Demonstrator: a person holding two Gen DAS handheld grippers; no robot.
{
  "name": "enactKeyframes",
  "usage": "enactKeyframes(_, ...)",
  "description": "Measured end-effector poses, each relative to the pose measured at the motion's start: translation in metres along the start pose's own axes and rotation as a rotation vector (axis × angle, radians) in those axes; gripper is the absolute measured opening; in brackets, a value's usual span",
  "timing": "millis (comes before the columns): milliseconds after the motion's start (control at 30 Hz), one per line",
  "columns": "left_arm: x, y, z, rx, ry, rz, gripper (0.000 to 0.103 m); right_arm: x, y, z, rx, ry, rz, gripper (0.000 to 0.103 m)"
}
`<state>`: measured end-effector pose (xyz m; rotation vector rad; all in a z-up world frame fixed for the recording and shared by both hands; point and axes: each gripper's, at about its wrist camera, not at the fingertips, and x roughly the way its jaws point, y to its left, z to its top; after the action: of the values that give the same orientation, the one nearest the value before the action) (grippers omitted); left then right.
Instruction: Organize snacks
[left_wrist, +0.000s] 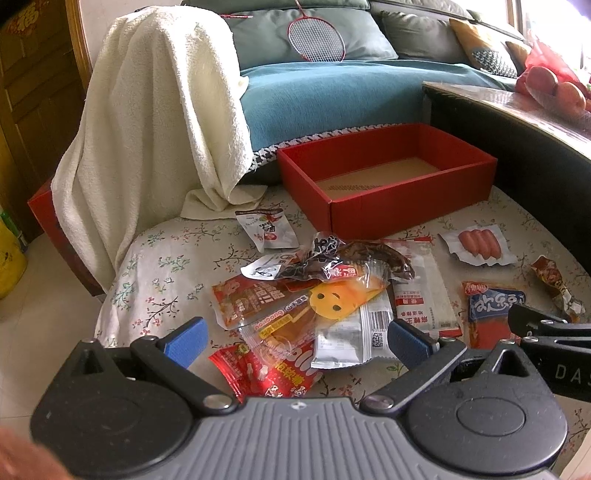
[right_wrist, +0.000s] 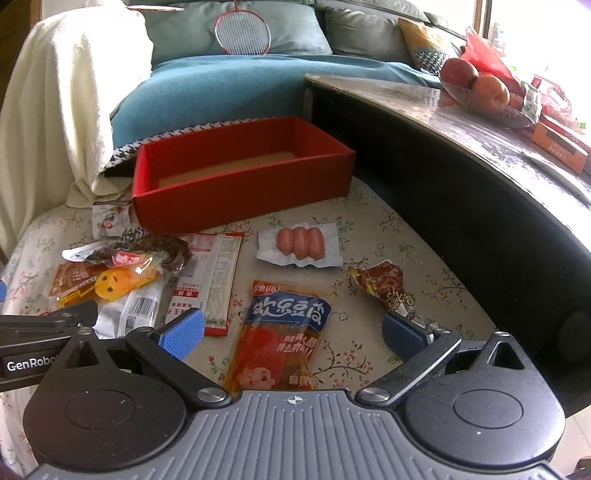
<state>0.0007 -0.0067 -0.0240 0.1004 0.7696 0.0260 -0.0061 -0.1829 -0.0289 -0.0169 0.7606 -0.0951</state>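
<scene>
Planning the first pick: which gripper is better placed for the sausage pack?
Right. The right gripper is open, and the sausage pack lies alone just ahead of it, near the red box. The left gripper, also open, faces the snack pile.

Bare floral cloth (right_wrist: 369, 221) lies open at three o'clock of the snack pile (left_wrist: 314, 295) — red box (right_wrist: 240, 184) blocks twelve o'clock.
</scene>
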Motion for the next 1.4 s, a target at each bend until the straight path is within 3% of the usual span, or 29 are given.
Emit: enactKeyframes(1400,0.004,0.008,0.002,-0.004,0.016,0.025,0.099,0.008,0.010,0.007,-0.028,0.040,0.034,0.103)
